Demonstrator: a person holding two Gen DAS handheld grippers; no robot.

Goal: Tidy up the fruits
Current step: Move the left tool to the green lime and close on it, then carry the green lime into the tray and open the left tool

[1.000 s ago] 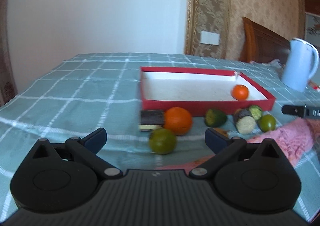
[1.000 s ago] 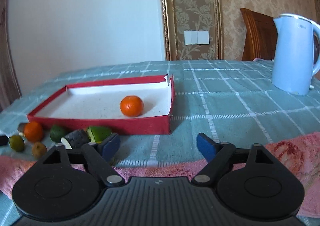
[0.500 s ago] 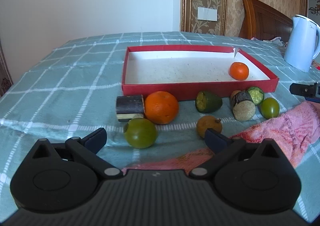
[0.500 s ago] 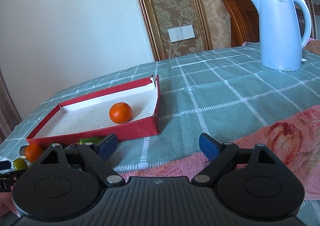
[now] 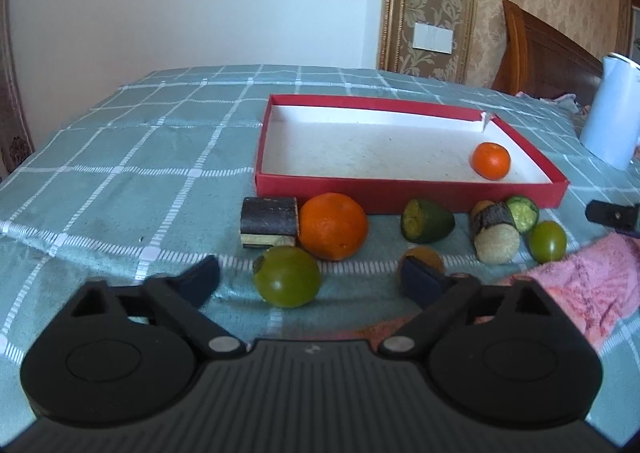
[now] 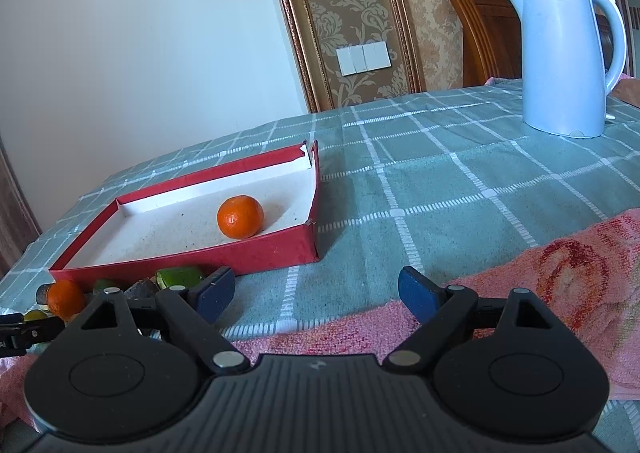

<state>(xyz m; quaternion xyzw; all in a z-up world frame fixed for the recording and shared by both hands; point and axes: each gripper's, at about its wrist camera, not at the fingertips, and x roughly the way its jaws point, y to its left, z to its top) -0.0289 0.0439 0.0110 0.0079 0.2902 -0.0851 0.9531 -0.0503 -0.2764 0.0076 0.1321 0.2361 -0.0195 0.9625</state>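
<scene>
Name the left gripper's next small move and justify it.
Probably ease the left gripper forward and finish closing on the green fruit. Its jaws have just been closing, the fruit sits between them but neither pad touches it yet, and the red box so far holds only a small orange.

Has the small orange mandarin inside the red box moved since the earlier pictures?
No. The small orange mandarin lies near the right wall of the red box, close to the torn corner, as before. Only the cameras have shifted.
</scene>
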